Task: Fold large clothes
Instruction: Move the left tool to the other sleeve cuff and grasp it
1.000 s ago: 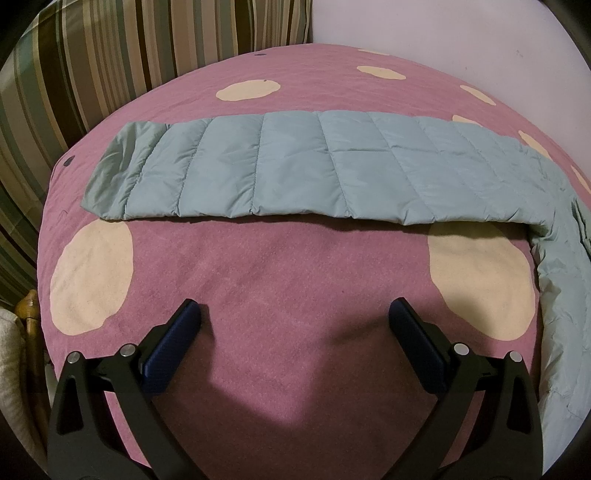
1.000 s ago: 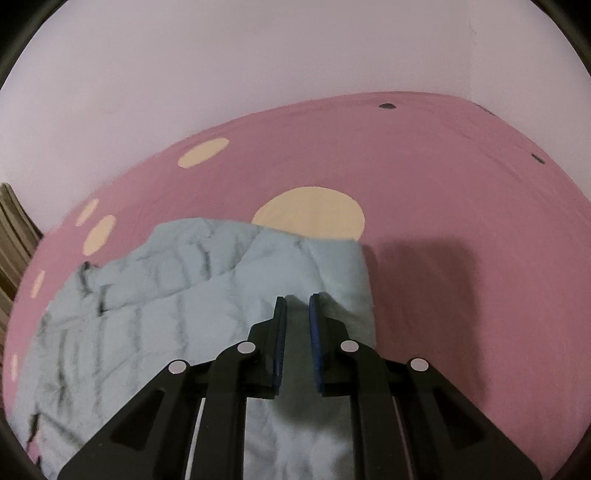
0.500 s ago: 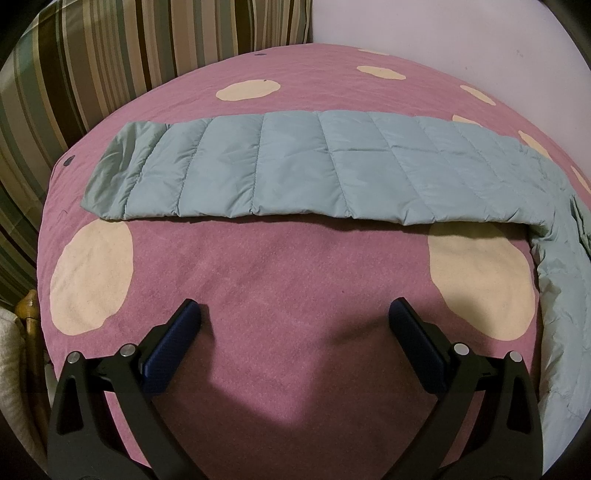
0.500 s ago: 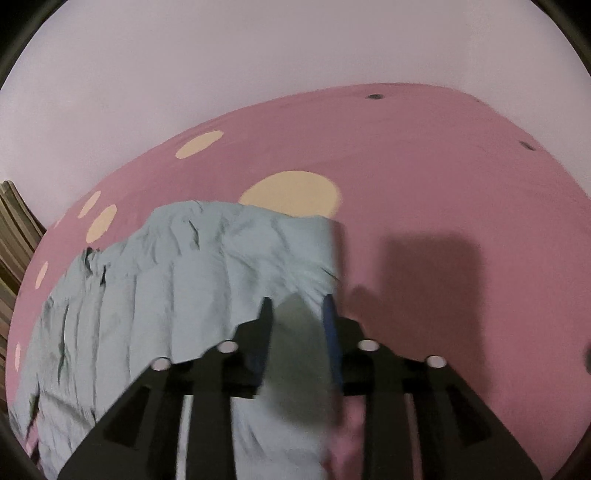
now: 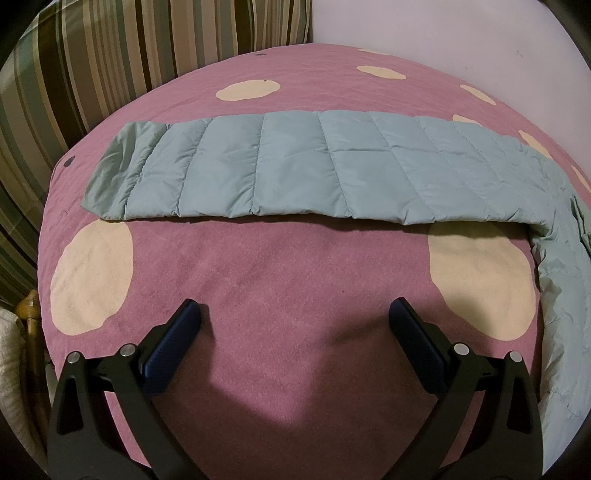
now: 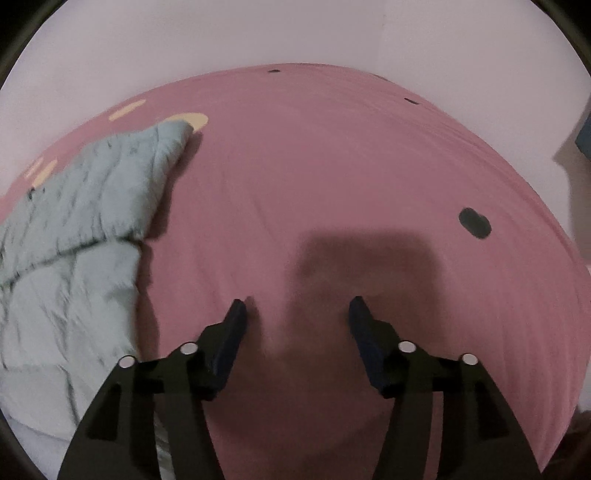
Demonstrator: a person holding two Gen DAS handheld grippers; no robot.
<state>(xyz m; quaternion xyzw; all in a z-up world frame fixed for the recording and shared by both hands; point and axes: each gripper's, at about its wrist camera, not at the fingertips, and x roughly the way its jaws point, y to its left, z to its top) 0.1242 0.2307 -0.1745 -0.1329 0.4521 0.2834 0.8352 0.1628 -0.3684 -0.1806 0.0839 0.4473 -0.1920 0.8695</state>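
A pale blue quilted jacket [image 5: 303,166] lies on the pink spotted bedspread [image 5: 280,266], one long sleeve stretched flat across the left wrist view and its body running down the right edge. My left gripper [image 5: 295,314] hangs open over bare bedspread, well short of the sleeve, nothing between its fingers. In the right wrist view the jacket's folded body [image 6: 81,236] lies at the left. My right gripper [image 6: 297,308] is over bare pink bedspread [image 6: 332,192] to the right of it, its jaws opening, nothing between them.
A striped cushion or headboard [image 5: 110,55] stands behind the bed at the left, a pale wall [image 5: 443,29] at the back right. A wicker chair edge [image 5: 26,314] shows at the lower left. The wall [image 6: 258,33] also rises beyond the bed's far edge.
My right gripper let go of the jacket's edge, opened, and swung right, off the jacket onto bare bedspread. The left gripper and the sleeve have not moved.
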